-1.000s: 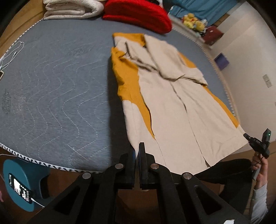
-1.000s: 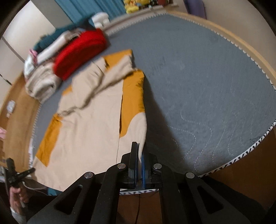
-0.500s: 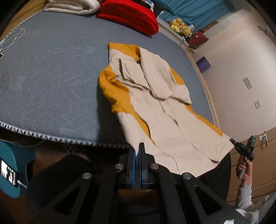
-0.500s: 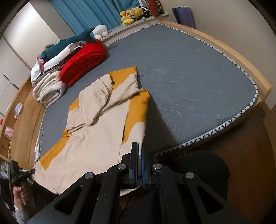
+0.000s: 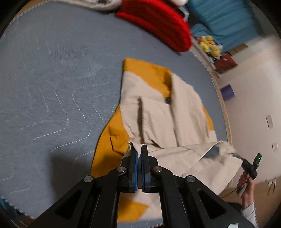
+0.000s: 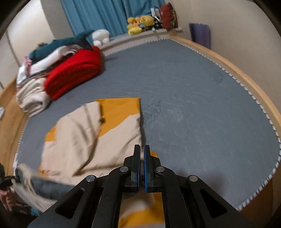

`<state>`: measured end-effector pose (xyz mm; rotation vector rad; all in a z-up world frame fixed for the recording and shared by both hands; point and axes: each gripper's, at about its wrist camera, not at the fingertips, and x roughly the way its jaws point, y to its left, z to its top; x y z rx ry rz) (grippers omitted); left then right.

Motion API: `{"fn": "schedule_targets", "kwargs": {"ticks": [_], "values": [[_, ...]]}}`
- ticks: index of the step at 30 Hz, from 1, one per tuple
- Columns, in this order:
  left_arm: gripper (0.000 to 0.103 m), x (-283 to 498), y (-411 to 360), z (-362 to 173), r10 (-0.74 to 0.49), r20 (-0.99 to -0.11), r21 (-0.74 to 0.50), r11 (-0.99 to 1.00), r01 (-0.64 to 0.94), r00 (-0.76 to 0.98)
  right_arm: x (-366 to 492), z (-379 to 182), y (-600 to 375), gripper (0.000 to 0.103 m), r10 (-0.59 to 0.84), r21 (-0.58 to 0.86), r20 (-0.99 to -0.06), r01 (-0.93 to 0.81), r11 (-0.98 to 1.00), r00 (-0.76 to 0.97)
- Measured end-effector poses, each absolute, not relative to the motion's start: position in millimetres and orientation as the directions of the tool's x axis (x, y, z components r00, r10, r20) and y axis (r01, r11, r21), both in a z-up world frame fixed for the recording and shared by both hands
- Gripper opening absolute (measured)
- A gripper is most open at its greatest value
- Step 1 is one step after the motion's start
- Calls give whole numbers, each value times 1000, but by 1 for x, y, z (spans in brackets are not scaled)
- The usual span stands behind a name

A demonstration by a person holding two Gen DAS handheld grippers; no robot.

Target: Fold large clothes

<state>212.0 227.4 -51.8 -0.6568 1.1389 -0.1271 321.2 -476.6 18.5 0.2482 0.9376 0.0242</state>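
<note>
Here, on the grey bed [image 5: 52,91], lay a big coat [image 5: 158,112], cream with yellow patches, in the middle of the left view. Was spread flat at its far end, toward the top of the frame, with the yellow collar part there. Was lifted at its near end, the hem pulled up and over toward the middle. Left gripper [image 5: 140,149] low in the middle of its frame, jaws pressed together, pinching a cream corner of the hem. Right gripper [image 5: 249,164] seen at the right edge of that same view, held by a hand [image 5: 245,185] in a white sleeve, with the other hem corner at its tip, all blurry there.

In the right view, coat [image 6: 91,140] at middle left, folded edge bunched and blurred at lower left. Right gripper [image 6: 141,149] low in the middle, jaws pressed together, cream and yellow cloth under and between them. Left gripper [image 6: 7,180] only just in view at the left edge, too blurry to read.

Red blanket [image 6: 73,71] and a pile of folded things [image 6: 33,98] at upper left. Blue curtain [image 6: 98,15] and yellow toys [image 6: 138,22] along the top.
</note>
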Motion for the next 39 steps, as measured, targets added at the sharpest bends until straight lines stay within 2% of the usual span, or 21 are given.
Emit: {"fn": "schedule_targets", "kwargs": {"ticks": [2,6,8,11,13,15,19,22,25,27,31,33,34,35,36,37,38,39], "values": [[2,223,224,-64,-396,-831,-508,826,-245,390,345,-2,-472,3,117,201,-819,89,976,561],[3,234,227,-71,-389,-839,-501,826,-259,381,375,-26,-459,3,84,136,-838,57,989,539],[9,233,233,-76,-399,-837,-514,808,-289,374,380,-34,-459,4,99,154,-834,56,986,542],[11,226,239,-76,-408,-832,-525,798,-296,375,383,-44,-465,5,105,182,-833,90,979,544],[11,218,243,-67,-401,-818,-533,797,-283,413,376,-39,-480,12,99,219,-810,141,965,577],[16,212,244,-60,-413,-791,-561,784,-265,452,366,-37,-497,17,121,275,-792,173,946,599],[42,205,245,-57,-405,-790,-553,794,-251,459,354,-47,-508,29,186,321,-815,160,934,549],[45,198,255,-52,-386,-782,-555,788,-265,490,352,-67,-496,40,311,380,-844,78,922,436],[48,196,262,-56,-393,-777,-570,770,-287,491,347,-79,-479,41,342,362,-870,-10,932,356],[54,198,258,-68,-384,-820,-526,798,-294,425,342,-84,-470,42,333,336,-886,-50,941,324],[54,204,232,-101,-388,-893,-440,860,-258,230,336,-96,-463,42,339,331,-905,-77,941,257],[51,208,219,-104,-379,-903,-418,884,-208,203,334,-100,-460,42,330,318,-915,-89,944,233],[34,209,212,-103,-371,-906,-407,896,-179,202,334,-101,-458,42,327,312,-917,-100,945,228],[3,211,208,-101,-369,-907,-402,902,-156,204,333,-101,-456,42,323,305,-919,-109,946,228],[2,213,204,-95,-362,-906,-396,909,-133,221,332,-99,-454,39,313,292,-919,-121,949,239],[2,213,203,-88,-354,-900,-392,912,-119,252,331,-95,-452,19,309,281,-916,-138,950,257],[2,215,203,-77,-347,-889,-392,914,-104,297,331,-92,-450,8,310,278,-911,-149,949,274],[2,216,205,-66,-344,-873,-399,912,-97,346,330,-84,-450,6,317,281,-896,-156,947,310]]}}
